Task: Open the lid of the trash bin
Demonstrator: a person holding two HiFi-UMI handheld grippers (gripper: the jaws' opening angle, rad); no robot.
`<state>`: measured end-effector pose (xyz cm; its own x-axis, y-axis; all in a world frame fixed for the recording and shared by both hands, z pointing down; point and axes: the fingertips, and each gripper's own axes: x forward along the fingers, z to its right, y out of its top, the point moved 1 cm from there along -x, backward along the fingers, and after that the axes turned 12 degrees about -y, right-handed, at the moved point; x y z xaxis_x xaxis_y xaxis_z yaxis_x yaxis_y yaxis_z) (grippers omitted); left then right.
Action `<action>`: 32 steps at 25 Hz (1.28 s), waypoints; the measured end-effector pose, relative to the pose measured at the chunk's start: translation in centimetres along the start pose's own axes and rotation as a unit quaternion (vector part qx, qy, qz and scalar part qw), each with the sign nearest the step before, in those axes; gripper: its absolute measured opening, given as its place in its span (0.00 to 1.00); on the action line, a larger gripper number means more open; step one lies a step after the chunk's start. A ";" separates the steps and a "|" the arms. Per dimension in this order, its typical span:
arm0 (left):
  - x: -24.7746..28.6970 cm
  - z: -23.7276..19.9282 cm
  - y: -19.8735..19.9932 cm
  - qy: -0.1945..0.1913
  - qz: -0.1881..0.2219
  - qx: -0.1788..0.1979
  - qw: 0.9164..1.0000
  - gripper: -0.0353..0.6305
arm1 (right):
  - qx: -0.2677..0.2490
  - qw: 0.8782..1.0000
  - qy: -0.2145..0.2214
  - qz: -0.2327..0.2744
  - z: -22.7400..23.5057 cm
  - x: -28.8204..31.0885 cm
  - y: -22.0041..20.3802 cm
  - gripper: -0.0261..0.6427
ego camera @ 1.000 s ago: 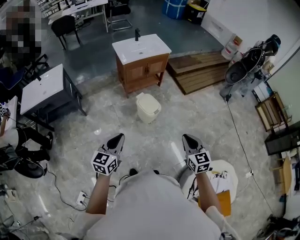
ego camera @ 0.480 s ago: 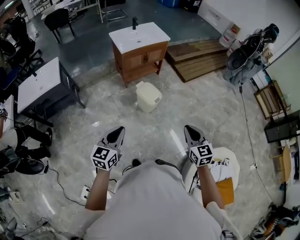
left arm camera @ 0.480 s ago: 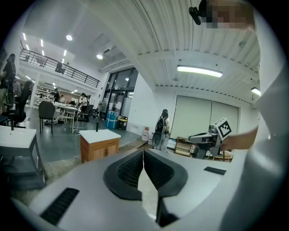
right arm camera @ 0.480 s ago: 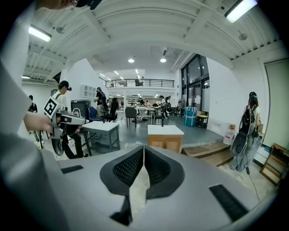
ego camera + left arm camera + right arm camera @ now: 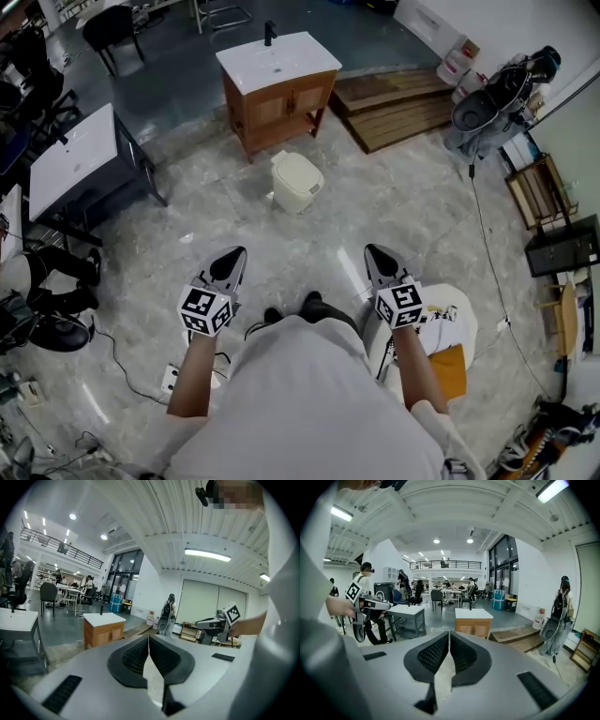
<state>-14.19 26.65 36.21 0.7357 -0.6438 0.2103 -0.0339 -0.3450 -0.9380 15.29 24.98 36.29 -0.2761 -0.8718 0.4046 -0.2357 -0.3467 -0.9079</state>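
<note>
My left gripper (image 5: 234, 255) and right gripper (image 5: 375, 253) stayed pressed together and empty. In 1 second only my footing had shifted. The cream trash bin (image 5: 296, 187) remained well ahead, its lid (image 5: 300, 172) untouched.

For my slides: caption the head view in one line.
Both shut, the left hand-held gripper and right hand-held gripper hang short of the closed cream plastic trash bin before a wooden sink cabinet.

The bin (image 5: 297, 181) looks like smooth, matt plastic; the floor (image 5: 412, 220) is glossy stone; the cabinet (image 5: 281, 110) is wood.
</note>
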 end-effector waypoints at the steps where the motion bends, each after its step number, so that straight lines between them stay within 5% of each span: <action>1: 0.0 -0.1 0.0 0.000 0.000 -0.001 1.000 0.08 | -0.001 1.000 0.001 0.000 -0.1 0.1 0.1 0.09; 32: 13.1 -5.3 2.9 0.046 -0.018 -0.002 0.999 0.08 | -0.005 0.996 0.084 -0.011 7.9 15.8 2.4 0.09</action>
<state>-8.28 13.59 37.68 0.6711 -0.6910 0.2685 -0.0116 -0.3719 -0.9282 17.77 7.63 39.62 -0.4226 -0.7937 0.4375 -0.2519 -0.3609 -0.8979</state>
